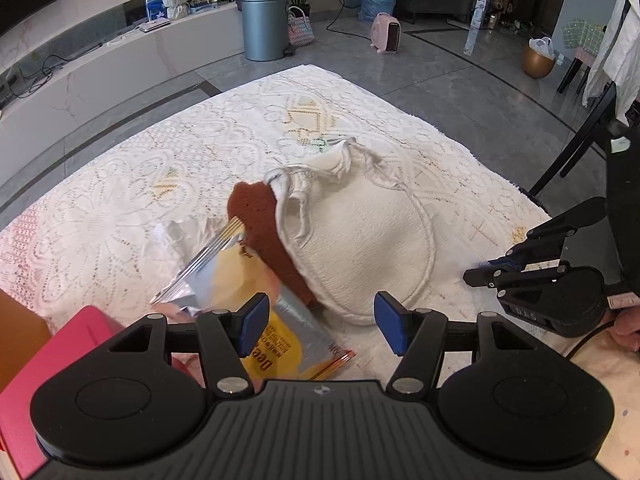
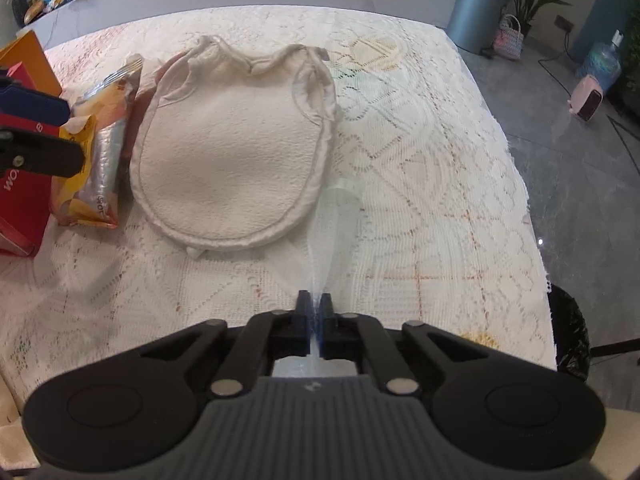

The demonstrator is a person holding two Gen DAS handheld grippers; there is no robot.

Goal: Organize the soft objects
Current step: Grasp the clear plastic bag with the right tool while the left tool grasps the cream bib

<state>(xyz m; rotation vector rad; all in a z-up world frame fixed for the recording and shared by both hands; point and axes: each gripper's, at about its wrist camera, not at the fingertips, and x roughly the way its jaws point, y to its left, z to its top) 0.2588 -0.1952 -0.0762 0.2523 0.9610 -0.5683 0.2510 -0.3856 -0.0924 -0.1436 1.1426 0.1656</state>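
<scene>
A cream terry cloth (image 1: 360, 240) with ties lies flat on the lace-covered table (image 1: 160, 168), over a brown cloth (image 1: 256, 216). A yellow and silver snack packet (image 1: 224, 268) lies to its left. My left gripper (image 1: 320, 322) hovers open above the packet's near end and the cloth's edge, holding nothing. In the right wrist view the cream cloth (image 2: 228, 148) and the packet (image 2: 100, 152) lie ahead. My right gripper (image 2: 315, 300) is shut on a thin translucent white strip (image 2: 338, 216) that runs along the table beside the cloth.
A pink-red box (image 1: 60, 352) stands at the table's near left, with an orange box (image 2: 28, 60) behind it. Beyond the table are a grey bin (image 1: 264, 24), a pink heater (image 1: 386, 32) and a dark chair (image 1: 580, 136). A black bin bag (image 2: 568, 332) sits by the right edge.
</scene>
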